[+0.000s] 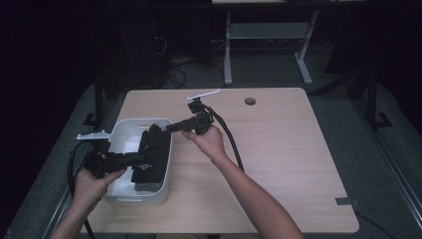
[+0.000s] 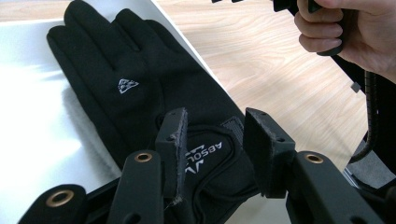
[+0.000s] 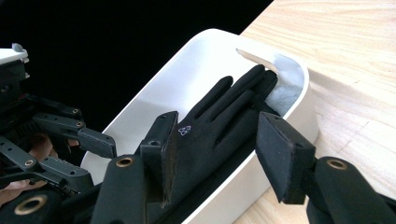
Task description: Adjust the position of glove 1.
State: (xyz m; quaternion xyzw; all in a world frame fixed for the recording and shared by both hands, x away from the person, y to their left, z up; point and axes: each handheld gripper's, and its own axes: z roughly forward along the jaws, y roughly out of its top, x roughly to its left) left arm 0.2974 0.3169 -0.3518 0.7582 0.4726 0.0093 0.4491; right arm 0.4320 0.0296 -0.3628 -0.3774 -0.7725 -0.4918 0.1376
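Both forearms come in from the near side. The left hand-held gripper point(image 1: 133, 160) lies almost level and points to the right, its jaws apart. The right hand-held gripper point(image 1: 171, 127) points left and slightly down, its jaws also apart, pressing on nothing.

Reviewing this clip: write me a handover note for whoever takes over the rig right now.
Left gripper: open, jaws either side of the glove's cuff, pads not pressing on it.
Right gripper: open, jaws apart above the glove's palm, holding nothing.
Black glove: lies in the white bin along its right wall, fingers pointing to the far end. The bin stands at the left of the wooden table.
Done: glove is in the bin and looks released.
Left: draw both grippers back clear of the bin.
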